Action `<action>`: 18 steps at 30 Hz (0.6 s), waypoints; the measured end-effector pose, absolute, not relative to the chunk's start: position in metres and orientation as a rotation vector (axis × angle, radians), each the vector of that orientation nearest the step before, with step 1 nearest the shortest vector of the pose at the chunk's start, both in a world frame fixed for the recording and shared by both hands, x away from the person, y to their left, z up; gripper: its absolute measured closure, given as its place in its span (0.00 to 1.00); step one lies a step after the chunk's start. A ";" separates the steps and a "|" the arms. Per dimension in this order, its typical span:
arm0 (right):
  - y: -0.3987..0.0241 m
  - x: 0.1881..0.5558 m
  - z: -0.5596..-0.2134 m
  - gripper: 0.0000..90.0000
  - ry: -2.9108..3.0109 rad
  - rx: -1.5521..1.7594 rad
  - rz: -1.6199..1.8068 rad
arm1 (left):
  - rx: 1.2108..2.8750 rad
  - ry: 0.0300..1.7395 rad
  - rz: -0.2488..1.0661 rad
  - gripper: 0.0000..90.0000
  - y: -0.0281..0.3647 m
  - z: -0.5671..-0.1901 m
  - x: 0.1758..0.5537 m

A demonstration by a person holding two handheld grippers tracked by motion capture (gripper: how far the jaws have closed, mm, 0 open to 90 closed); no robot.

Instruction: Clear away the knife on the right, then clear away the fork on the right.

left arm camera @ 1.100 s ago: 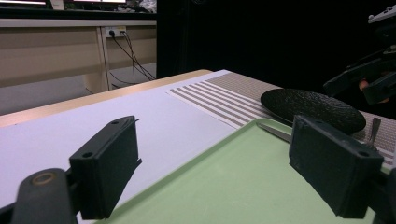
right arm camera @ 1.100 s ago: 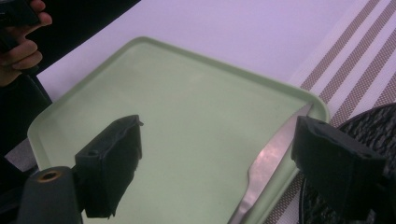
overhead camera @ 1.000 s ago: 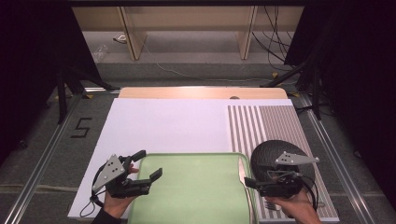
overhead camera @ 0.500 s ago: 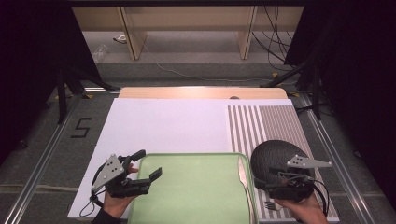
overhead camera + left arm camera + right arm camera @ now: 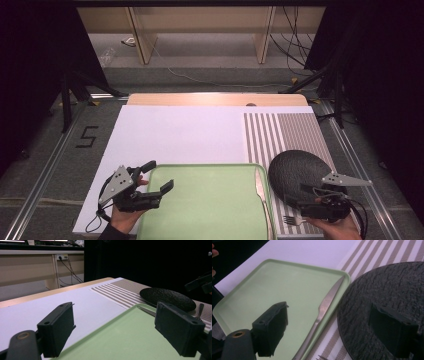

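Note:
A light green tray (image 5: 210, 200) lies at the near middle of the table. A silver knife (image 5: 260, 185) rests along its right rim, blade pointing away. To the right sits a black textured plate (image 5: 295, 172), with a fork (image 5: 292, 219) just in front of it. My left gripper (image 5: 159, 176) is open over the tray's left edge, one jaw outside the rim and one above the tray (image 5: 120, 340). My right gripper (image 5: 306, 200) is open above the plate's near edge. In the right gripper view the knife (image 5: 329, 300) and plate (image 5: 387, 290) lie between its jaws, untouched.
A brown and white striped placemat (image 5: 280, 130) lies under the plate, on a white table cover (image 5: 175, 135). A wooden strip (image 5: 215, 99) runs along the far edge. Metal rails (image 5: 45, 165) flank the table, and dark stands and cables sit on the floor beyond.
My right gripper has drawn back toward the near right corner, off the middle of the plate. The left gripper, tray, knife and fork have not moved.

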State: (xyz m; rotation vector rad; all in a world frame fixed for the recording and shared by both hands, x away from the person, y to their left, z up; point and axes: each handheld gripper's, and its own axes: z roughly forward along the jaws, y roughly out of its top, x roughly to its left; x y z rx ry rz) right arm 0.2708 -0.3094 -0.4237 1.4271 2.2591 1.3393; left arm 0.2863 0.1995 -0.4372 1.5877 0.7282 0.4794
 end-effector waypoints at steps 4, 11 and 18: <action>-0.314 0.269 -0.423 0.19 2.262 1.440 1.310 | 1.590 0.728 0.479 0.17 0.200 -0.438 0.286; -0.324 0.265 -0.425 0.19 2.295 1.439 1.196 | 1.585 0.729 0.480 0.17 0.200 -0.437 0.286; -0.333 0.260 -0.423 0.19 2.341 1.417 1.031 | 1.584 0.725 0.479 0.17 0.201 -0.437 0.286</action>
